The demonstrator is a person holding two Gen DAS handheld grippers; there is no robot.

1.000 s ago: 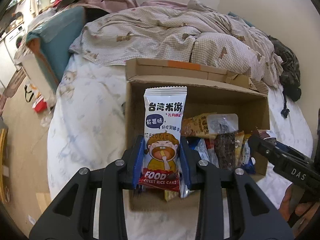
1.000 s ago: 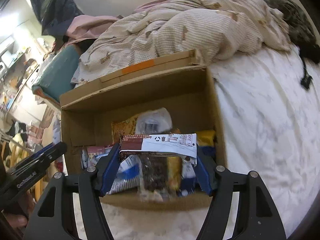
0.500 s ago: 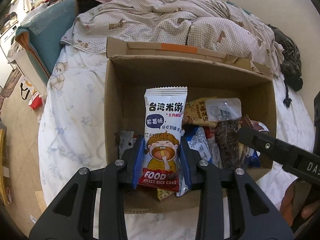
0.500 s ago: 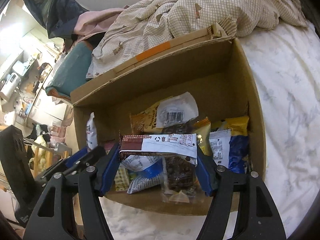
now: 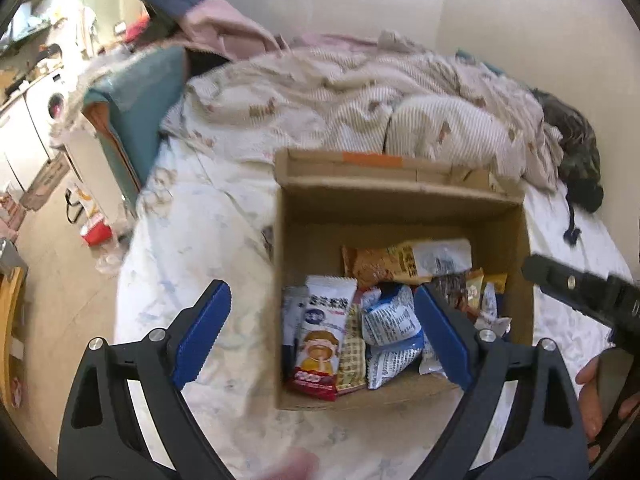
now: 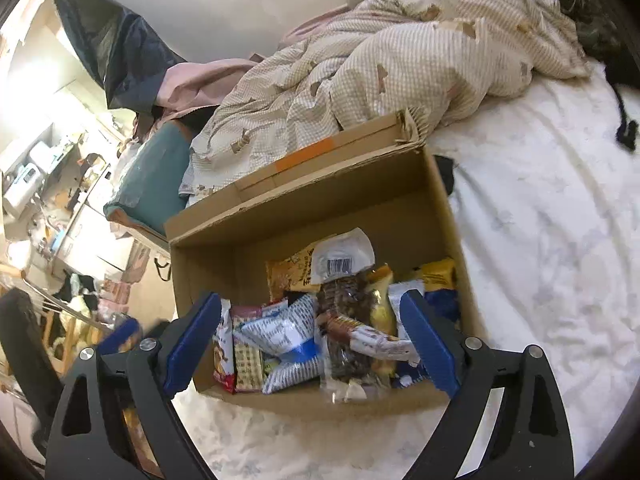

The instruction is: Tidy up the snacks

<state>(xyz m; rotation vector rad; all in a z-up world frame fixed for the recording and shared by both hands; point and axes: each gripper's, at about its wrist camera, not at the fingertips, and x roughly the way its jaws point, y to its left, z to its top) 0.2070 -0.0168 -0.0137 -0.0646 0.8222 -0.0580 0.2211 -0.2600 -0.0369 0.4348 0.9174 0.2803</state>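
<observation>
An open cardboard box sits on the bed with several snack packets in it. The white rice cake packet lies at the box's left side, free of my left gripper, whose jaws are opening wide above the box with nothing pressed between the pads. In the right wrist view the brown-and-white bar lies loose on top of the other snacks. My right gripper hangs over it, jaws opening, pads clear of it. An orange peanut packet leans at the box's back.
The box rests on a white bedsheet with a rumpled checked duvet behind it. A teal cushion stands at the bed's left edge. Floor clutter and a red item lie left of the bed. A hand holds the other gripper at right.
Both grippers have let go: the rice cake packet dropped into the box's left side and the bar fell onto the snacks. Both pairs of jaws spread wide and both grippers drew back and up.
</observation>
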